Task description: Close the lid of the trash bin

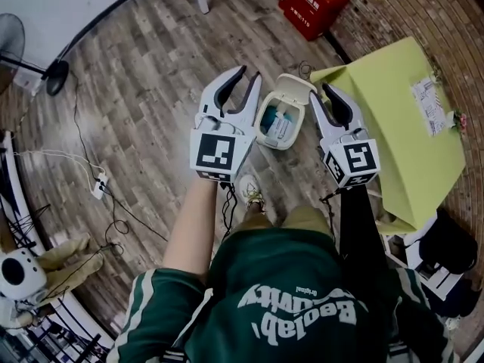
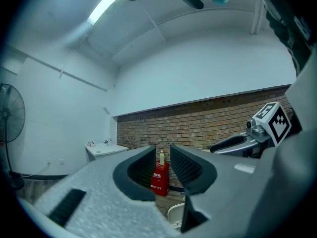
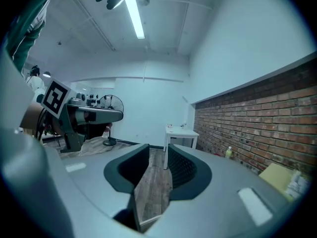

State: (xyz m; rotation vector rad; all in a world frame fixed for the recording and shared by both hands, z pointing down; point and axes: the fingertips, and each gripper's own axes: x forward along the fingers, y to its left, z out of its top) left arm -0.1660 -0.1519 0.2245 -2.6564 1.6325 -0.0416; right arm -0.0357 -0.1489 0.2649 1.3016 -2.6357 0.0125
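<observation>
Trash bin (image 1: 280, 122) stands on the wood floor (image 1: 151, 66) between the left gripper (image 1: 248, 82) and the right gripper (image 1: 327, 100), its lid (image 1: 297, 86) still up, so this looks like the approach: both grippers gape empty, one must next press the lid down, and the red box (image 1: 311, 4) beyond reads 119.

Wood floor (image 1: 136, 66), brick wall (image 2: 208, 125), white table (image 3: 181, 132)

The left gripper (image 1: 243, 82) and right gripper (image 1: 321, 97) are hovering either side of the white trash bin (image 1: 302, 116) (its lid (image 1: 296, 82) standing open), which is sitting on wood flooring (image 1: 151, 89) beside a yellow-green table (image 1: 393, 127).
</observation>
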